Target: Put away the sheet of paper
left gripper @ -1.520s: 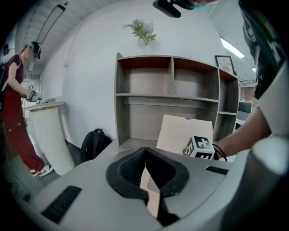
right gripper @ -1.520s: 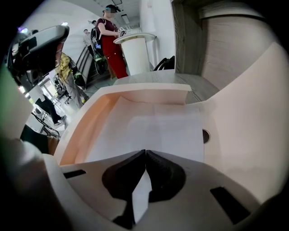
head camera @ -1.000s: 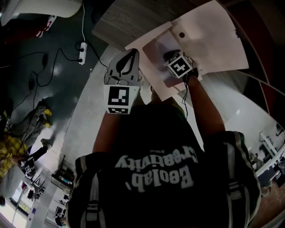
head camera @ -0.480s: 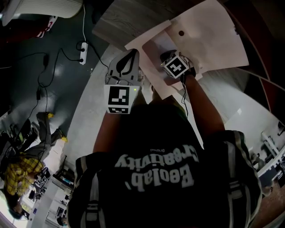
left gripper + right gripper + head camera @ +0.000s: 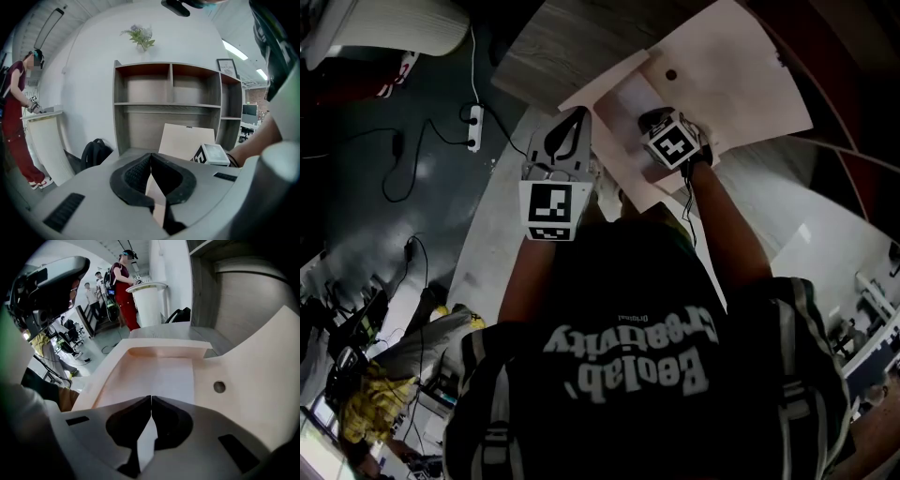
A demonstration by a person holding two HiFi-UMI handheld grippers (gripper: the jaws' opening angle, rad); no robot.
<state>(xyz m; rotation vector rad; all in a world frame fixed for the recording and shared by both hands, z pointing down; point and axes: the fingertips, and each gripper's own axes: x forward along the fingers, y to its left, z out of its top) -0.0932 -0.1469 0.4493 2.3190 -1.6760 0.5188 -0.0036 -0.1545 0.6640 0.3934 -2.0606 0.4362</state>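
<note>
Sheet of paper (image 5: 171,376) lies white on the open inner panel of the pinkish folder (image 5: 741,75), which sits on the table (image 5: 548,47); its far end points toward the folder's fold, its near end is under my right gripper (image 5: 151,397); right jaws closed tip to tip, white shows in the slot behind the tips, so I judge a pinch on the sheet's near edge, not certain since thin paper leaves no gap; left gripper (image 5: 150,153) jaws also together, beige strip in the slot, which I read as a grip on the folder's left edge; flap with the snap (image 5: 219,386) stands open to the right of the sheet.

Step in hand, my guess: seat the sheet fully inside the folder; nearly there, flap not yet closed.

To do it well:
- hold the right wrist low so the push runs along the panel, not down into it, else the paper buckles;
- feed straight toward the fold, sheet edges parallel to the folder sides and clear of the snap;
- left grip firm so the folder does not skate on the table, but no twist, or the panel bows and the sheet catches;
- part the right jaws only once the near edge is inside the folder outline;
- lift straight off so the pads do not drag the sheet back out; then the flap can come over.
</note>
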